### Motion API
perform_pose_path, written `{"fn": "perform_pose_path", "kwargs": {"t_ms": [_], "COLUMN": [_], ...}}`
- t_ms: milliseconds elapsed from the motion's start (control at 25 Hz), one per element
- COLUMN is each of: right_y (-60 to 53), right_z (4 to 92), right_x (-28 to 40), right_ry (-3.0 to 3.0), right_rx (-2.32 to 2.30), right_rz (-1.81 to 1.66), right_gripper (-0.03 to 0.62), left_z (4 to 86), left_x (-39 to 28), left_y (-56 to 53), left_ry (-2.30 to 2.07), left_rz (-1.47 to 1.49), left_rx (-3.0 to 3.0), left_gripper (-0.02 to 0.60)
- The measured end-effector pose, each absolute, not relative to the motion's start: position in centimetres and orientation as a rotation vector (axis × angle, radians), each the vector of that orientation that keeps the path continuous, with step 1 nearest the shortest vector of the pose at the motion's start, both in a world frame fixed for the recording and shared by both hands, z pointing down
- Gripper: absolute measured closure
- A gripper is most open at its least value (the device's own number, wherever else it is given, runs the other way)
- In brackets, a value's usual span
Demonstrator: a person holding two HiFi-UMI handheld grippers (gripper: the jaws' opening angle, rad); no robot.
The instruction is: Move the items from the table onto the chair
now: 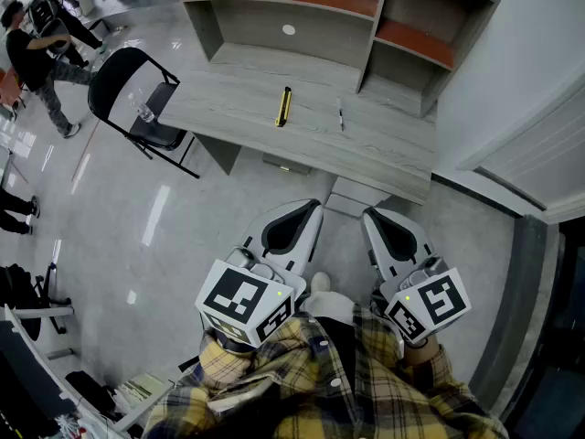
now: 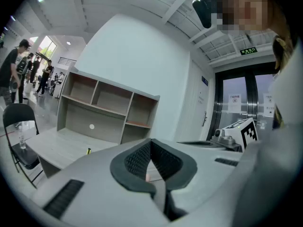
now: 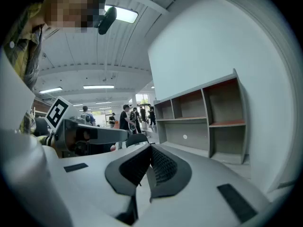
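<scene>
Two items, a yellow tool (image 1: 284, 106) and a pen (image 1: 341, 115), lie on the table (image 1: 384, 144) well ahead of the left gripper (image 1: 306, 208) and right gripper (image 1: 375, 216), both closed empty, so reaching in unopened could shove them away.

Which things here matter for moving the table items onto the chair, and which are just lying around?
Job: yellow-and-black tool, thin dark pen, table, black chair; probably also the clear container on its seat.
Not the job: shelf unit, people beyond the chair.
</scene>
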State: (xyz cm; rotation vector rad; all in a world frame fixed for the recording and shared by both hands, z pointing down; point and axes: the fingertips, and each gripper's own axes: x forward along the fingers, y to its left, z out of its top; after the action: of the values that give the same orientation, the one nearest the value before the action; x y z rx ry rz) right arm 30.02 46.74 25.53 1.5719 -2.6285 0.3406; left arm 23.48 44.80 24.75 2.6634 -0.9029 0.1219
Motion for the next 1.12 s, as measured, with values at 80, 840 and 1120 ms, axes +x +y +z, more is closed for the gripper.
{"fn": "perform_pose_path", "kwargs": {"t_ms": [80,840,1120], "right_y": [46.4,46.1,45.2], "right_z": [25.6,26.9,27.6], "right_x": [30.3,32.8,31.0], "right_ry": [-2.63,-2.664,-2.696], "right_rx": [1.573,1.535,1.436], "right_rz": [0.339,0.367,0.383], "right_gripper": [0.577,0.577,0.577], "left_z": [24.8,26.3,26.8], "left_x": [23.7,23.4,20.7], "left_y": [44.5,43.7,42.8], "left_ry": [-0.907,-1.057,-1.156], "left_rz": [0.123,0.115,0.098], "left_rx": [2.664,2.578,2.525], "left_gripper": [0.577,0.577,0.577]}}
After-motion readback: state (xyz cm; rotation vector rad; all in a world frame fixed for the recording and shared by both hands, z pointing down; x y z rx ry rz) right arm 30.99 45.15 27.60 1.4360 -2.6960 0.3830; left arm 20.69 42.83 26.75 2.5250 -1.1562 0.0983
